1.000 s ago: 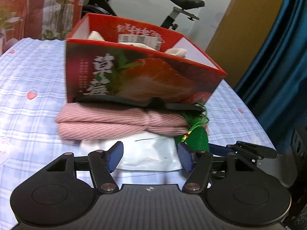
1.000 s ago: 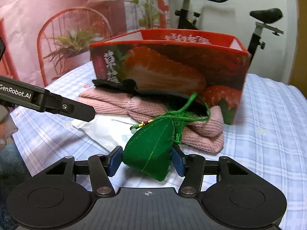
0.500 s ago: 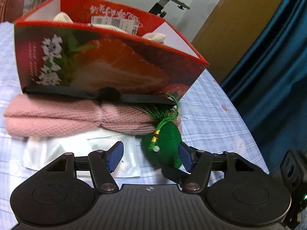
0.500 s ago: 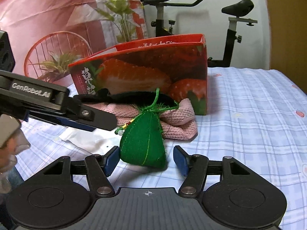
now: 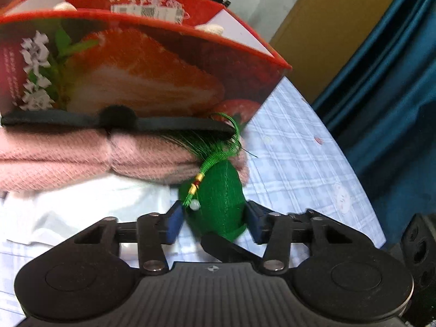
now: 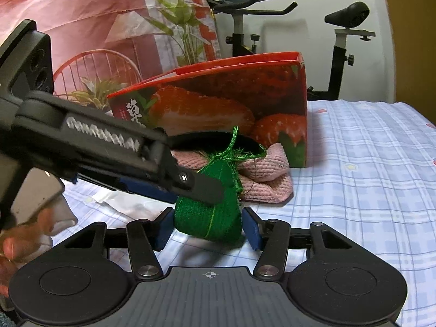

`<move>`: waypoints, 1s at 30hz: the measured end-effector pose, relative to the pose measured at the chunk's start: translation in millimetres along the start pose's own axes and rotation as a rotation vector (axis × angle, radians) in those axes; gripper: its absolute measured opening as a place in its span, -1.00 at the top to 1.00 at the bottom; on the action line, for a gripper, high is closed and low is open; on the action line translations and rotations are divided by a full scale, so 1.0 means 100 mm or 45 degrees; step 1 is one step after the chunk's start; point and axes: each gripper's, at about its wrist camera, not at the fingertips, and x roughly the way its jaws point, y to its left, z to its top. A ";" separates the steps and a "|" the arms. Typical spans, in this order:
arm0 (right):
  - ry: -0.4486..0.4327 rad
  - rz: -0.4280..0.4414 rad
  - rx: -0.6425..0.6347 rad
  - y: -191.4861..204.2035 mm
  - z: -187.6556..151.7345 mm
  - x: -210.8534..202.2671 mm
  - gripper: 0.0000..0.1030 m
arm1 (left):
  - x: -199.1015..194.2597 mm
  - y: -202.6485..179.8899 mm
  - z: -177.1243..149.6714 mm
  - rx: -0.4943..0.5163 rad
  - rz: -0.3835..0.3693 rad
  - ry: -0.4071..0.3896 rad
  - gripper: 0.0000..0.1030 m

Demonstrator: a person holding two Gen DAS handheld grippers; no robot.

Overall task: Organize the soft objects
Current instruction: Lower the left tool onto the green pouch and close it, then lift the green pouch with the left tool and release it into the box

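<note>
Left wrist: left gripper (image 5: 214, 222) jaws just closing, flanking green sachet (image 5: 218, 204) on bedsheet (image 5: 294, 169) | right gripper (image 6: 207, 227) closing too, grip unclear | scarf (image 5: 81, 158), sachet unboxed; box (image 5: 152, 62) part-filled

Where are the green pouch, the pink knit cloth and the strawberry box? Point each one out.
green pouch (image 5: 220, 201): left wrist view, middle of its cloth body.
pink knit cloth (image 5: 81, 158): left wrist view, its folded front edge.
strawberry box (image 6: 218, 109): right wrist view, its printed front wall.
</note>
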 end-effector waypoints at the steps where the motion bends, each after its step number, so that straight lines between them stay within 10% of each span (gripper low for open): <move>1: -0.003 -0.004 0.001 0.00 0.00 0.00 0.02 | 0.01 -0.01 0.00 0.011 0.005 -0.002 0.03; 18: -0.121 -0.011 -0.063 0.14 0.16 -0.26 0.09 | -0.47 -0.24 0.14 0.162 -0.001 -0.148 0.07; 30: -0.278 0.049 -0.187 0.37 1.23 -0.37 0.09 | -1.27 -0.17 0.96 0.121 -0.073 -0.382 0.08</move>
